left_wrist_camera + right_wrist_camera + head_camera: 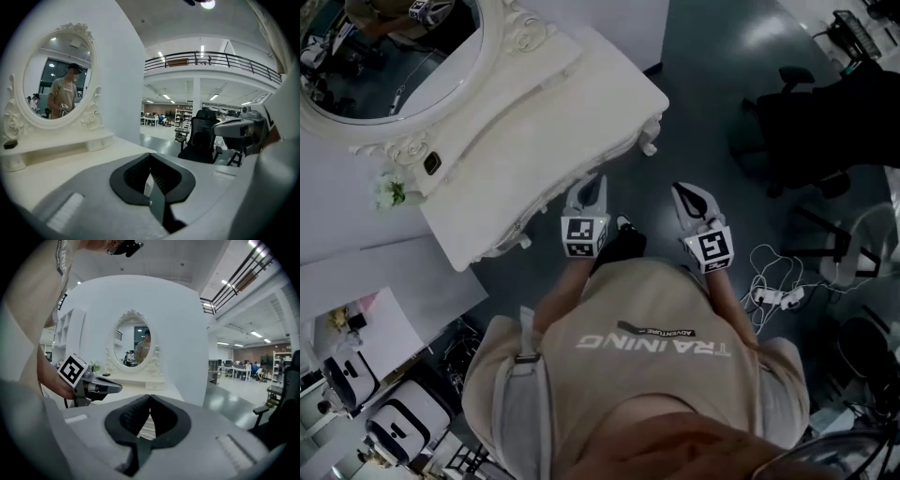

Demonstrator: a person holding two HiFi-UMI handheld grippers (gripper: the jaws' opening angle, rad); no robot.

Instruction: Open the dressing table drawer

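Observation:
The cream dressing table (553, 112) stands at the upper left in the head view, with its oval mirror (394, 47) behind the top. Its front edge runs diagonally, and the apron below it (520, 230) shows only as a thin strip; no drawer front is plain there. My left gripper (592, 186) is shut and empty, its tip just off that front edge. My right gripper (686, 195) hangs over the dark floor to the right of the table, also shut and empty. The left gripper view shows the table top (70, 164) and a small shelf drawer (101, 142). In the right gripper view the left gripper (115, 387) is seen before the table.
A black office chair (797, 122) stands at the right. Cables and a power strip (773, 295) lie on the floor at the right. White flowers (391, 192) and a small dark object (432, 162) sit by the mirror. White equipment (394, 422) stands at the lower left.

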